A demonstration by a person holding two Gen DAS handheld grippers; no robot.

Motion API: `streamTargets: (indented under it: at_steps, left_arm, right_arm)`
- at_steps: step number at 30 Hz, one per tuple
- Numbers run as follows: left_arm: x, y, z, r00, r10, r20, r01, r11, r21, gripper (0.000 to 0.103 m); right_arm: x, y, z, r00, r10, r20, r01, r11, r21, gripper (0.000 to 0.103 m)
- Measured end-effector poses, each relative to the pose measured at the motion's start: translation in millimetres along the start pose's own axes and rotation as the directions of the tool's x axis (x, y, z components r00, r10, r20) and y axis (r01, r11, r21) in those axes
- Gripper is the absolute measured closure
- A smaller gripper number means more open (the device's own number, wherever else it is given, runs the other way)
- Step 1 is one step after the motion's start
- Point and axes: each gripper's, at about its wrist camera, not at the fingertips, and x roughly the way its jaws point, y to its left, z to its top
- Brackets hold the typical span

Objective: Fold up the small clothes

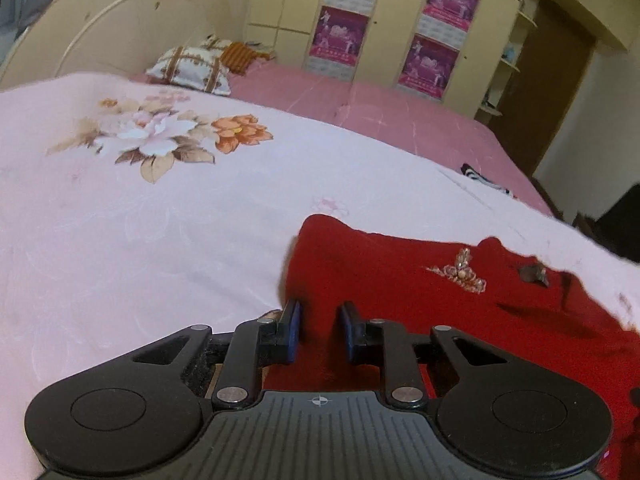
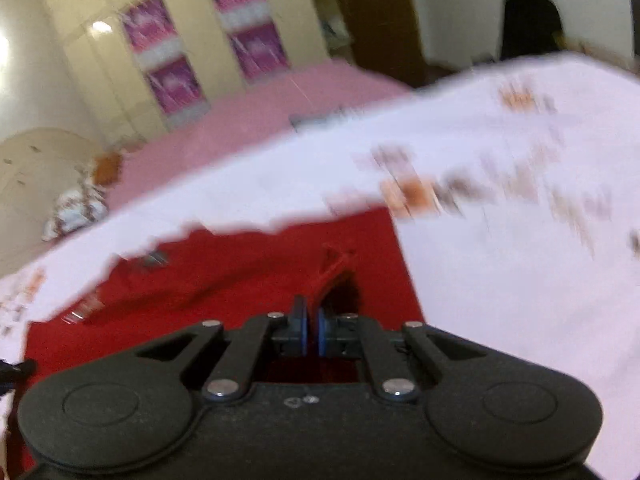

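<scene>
partly blurred, right gripper [image 2: 313, 322] clamped on red garment [image 2: 240, 272] fold, left gripper [image 1: 320, 320] parted, tips hidden

Red garment [image 1: 400, 320]: near edge hidden beneath my left gripper [image 1: 320, 312], right side cut by the frame. My right gripper's [image 2: 313, 322] view is motion-blurred; floral print on the quilt [image 2: 500, 280] smeared, unreadable. Small dark thing [image 1: 532, 273] on garment: unidentifiable.

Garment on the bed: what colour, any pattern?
The garment is plain red with a small beaded ornament. Clearest in the left wrist view.
</scene>
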Motion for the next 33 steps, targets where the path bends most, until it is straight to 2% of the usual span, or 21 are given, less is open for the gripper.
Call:
streamTargets:
  at_steps: [1, 3, 4, 6, 8, 9, 11, 12, 14, 15, 16, 18, 21, 23, 24, 25, 26, 27, 29, 31, 33]
  left_arm:
    - [-1.4, -2.0, 0.6, 1.0, 0.006, 0.0, -0.006, 1.0, 0.024, 0.081]
    - [-8.3, 0.1, 4.1, 0.999, 0.032, 0.006, -0.032, 0.999, 0.028, 0.081]
    - [-15.9, 3.2, 5.8, 0.999, 0.047, 0.019, -0.048, 0.999, 0.009, 0.081]
    - [-32.8, 8.0, 8.1, 0.997, 0.046, 0.057, -0.046, 0.999, -0.005, 0.081]
    - [-46.8, 5.8, 8.2, 0.997, 0.009, 0.073, -0.01, 1.0, 0.018, 0.081]
    - [-51.9, 1.3, 6.3, 0.997, -0.015, 0.078, 0.012, 0.999, 0.04, 0.081]
    - [-52.1, -8.7, -0.1, 0.997, -0.061, 0.047, 0.058, 0.995, 0.077, 0.081]
    - [-46.3, -13.5, -5.3, 0.997, -0.075, 0.012, 0.074, 0.993, 0.091, 0.081]
    - [-30.8, -15.3, -15.0, 0.998, -0.045, -0.046, 0.049, 0.993, 0.103, 0.081]
    - [-25.6, -12.1, -20.3, 0.999, -0.031, -0.041, 0.035, 0.994, 0.105, 0.081]
    - [-25.2, -8.6, -23.1, 0.999, -0.038, -0.016, 0.04, 0.993, 0.112, 0.081]
    - [-25.3, -7.0, -21.9, 0.999, -0.043, -0.02, 0.045, 0.991, 0.129, 0.081]
    - [-30.4, -7.8, -16.4, 0.998, -0.021, -0.055, 0.027, 0.994, 0.11, 0.081]
    - [-39.7, -13.4, -17.9, 0.998, -0.012, -0.064, 0.019, 0.993, 0.113, 0.08]
    - [-45.2, -16.3, -20.6, 0.998, -0.015, -0.067, 0.023, 0.993, 0.117, 0.077]
    - [-50.0, -19.8, -23.0, 0.997, -0.015, -0.073, 0.024, 0.992, 0.121, 0.06]
    - [-54.2, -23.6, -26.3, 0.997, -0.019, -0.08, 0.029, 0.992, 0.125, 0.033]
    - [-60.2, -27.5, -29.9, 0.997, -0.022, -0.077, 0.032, 0.991, 0.131, 0.024]
    - [-74.0, -37.7, -38.1, 0.999, -0.027, -0.045, 0.034, 0.985, 0.168, 0.021]
    - [-81.6, -49.0, -44.4, 0.998, -0.026, -0.054, 0.037, 0.976, 0.212, 0.021]
    - [-88.7, -55.9, -50.1, 0.997, -0.033, -0.07, 0.047, 0.976, 0.213, 0.021]
  right_arm:
    - [6.0, -0.3, -3.0, 1.0, 0.002, -0.024, -0.002, 1.0, -0.012, 0.097]
    - [2.4, 9.5, -4.7, 1.0, -0.024, -0.003, 0.024, 0.995, -0.098, 0.087]
    - [-1.9, 9.8, -4.6, 0.999, -0.035, 0.006, 0.036, 0.994, -0.103, 0.08]
    - [-14.5, 3.7, -2.2, 0.996, -0.075, 0.046, 0.078, 0.995, -0.067, 0.075]
    - [-27.0, -2.2, 0.9, 0.987, -0.122, 0.105, 0.128, 0.99, -0.051, 0.066]
    - [-34.1, -3.9, 1.8, 0.981, -0.139, 0.138, 0.146, 0.989, -0.04, 0.066]
    - [-43.0, -3.1, 6.3, 0.976, -0.109, 0.187, 0.117, 0.993, -0.031, 0.066]
    - [-43.5, 3.1, 8.2, 0.981, -0.069, 0.18, 0.079, 0.996, -0.05, 0.066]
    - [-36.1, 18.6, 7.0, 0.992, -0.012, 0.125, 0.025, 0.994, -0.108, 0.068]
    - [-28.4, 26.0, 4.0, 0.996, -0.003, 0.093, 0.016, 0.99, -0.139, 0.068]
    - [-19.3, 31.0, -0.4, 0.998, -0.016, 0.067, 0.027, 0.986, -0.167, 0.068]
    - [-0.6, 31.6, -9.6, 0.996, -0.085, 0.014, 0.086, 0.972, -0.217, 0.069]
    - [4.8, 25.2, -13.4, 0.995, -0.092, 0.029, 0.097, 0.966, -0.241, 0.071]
    - [-5.9, 27.5, -11.1, 0.994, -0.102, 0.025, 0.105, 0.966, -0.234, 0.068]
    - [-13.4, 30.2, -11.6, 0.996, -0.085, 0.035, 0.091, 0.968, -0.233, 0.068]
    - [-20.9, 33.6, -13.6, 0.997, -0.062, 0.039, 0.07, 0.969, -0.236, 0.068]
    - [-27.5, 37.8, -17.3, 0.999, -0.041, 0.034, 0.048, 0.968, -0.246, 0.068]
    - [-37.0, 42.4, -24.2, 0.999, -0.023, 0.023, 0.028, 0.966, -0.257, 0.068]
    - [-47.9, 51.4, -32.8, 1.0, 0.013, 0.004, -0.012, 0.961, -0.276, 0.068]
    - [-54.2, 62.7, -40.8, 0.999, 0.036, -0.012, -0.038, 0.953, -0.3, 0.068]
    - [-59.0, 70.9, -49.6, 0.997, 0.065, -0.037, -0.073, 0.949, -0.307, 0.068]
